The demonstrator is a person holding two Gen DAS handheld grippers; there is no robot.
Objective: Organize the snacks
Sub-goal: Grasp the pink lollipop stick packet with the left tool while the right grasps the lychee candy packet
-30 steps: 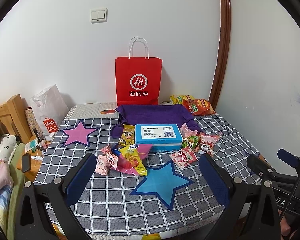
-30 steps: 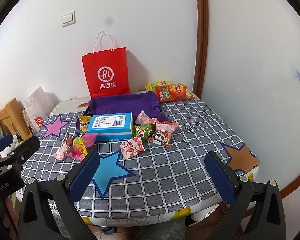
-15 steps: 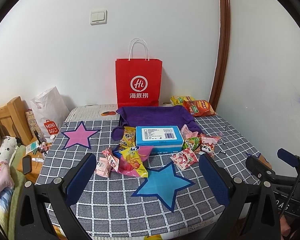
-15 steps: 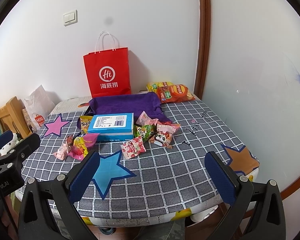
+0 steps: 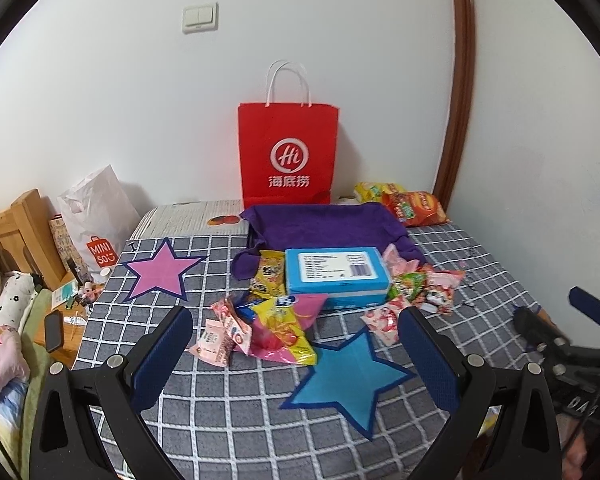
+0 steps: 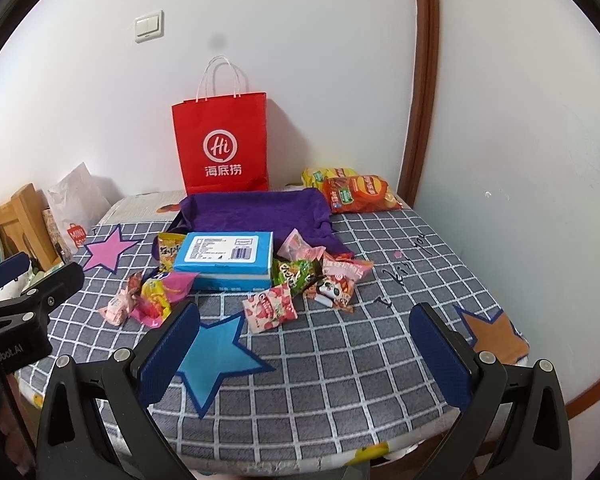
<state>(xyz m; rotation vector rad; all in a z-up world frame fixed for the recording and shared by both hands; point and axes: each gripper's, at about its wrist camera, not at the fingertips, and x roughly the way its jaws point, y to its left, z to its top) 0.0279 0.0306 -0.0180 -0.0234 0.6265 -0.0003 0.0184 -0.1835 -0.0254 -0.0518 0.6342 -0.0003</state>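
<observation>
Right now both my hand-held grippers, left (image 5: pixel 290 356) and right (image 6: pixel 304 354), gape wide and empty. The snacks (image 5: pixel 278 326) lie ahead, nearer my left, around the box (image 5: pixel 336 276).

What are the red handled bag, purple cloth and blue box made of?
Red handled bag: looks like matte paper, crisp folds, twisted white cord handles. Purple cloth: soft fuzzy fabric, likely a towel. Blue box: probably cardboard, sharp edges, printed label.

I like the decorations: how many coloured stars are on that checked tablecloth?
3. A pink star at the far left, a blue star near the front beside the snacks, and an orange star at the right edge. Others may lie out of view.
</observation>
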